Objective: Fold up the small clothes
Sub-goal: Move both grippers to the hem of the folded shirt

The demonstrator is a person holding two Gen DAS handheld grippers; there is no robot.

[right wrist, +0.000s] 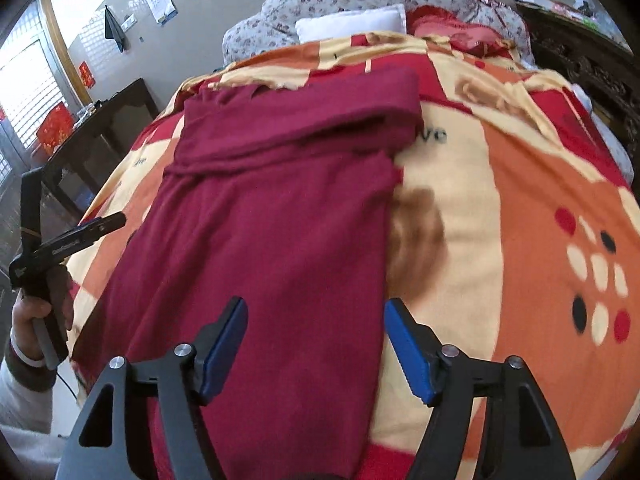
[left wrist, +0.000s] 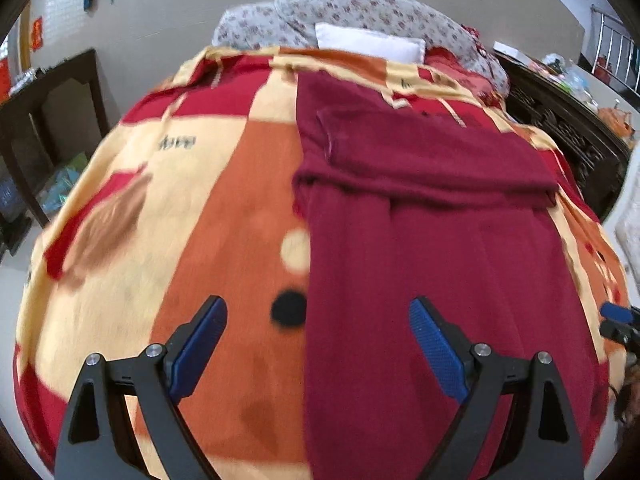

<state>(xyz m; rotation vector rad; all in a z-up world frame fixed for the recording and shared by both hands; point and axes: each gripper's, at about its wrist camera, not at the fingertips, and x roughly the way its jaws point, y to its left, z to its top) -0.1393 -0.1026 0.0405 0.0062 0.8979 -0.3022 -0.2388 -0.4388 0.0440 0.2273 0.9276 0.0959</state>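
Lying beneath open fingers (right wrist: 224,344): garment (right wrist: 272,208).

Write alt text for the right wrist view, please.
A dark red garment, sleeves folded across its top, lies flat on a patterned blanket. The open right gripper hovers over its near right edge, holding nothing; the left gripper shows at far left.

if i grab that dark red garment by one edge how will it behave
The dark red garment probably flops and drapes: it lies limp with a soft fold across its top. It looks like a light knit. On the fuzzy blanket it may drag rather than slide.
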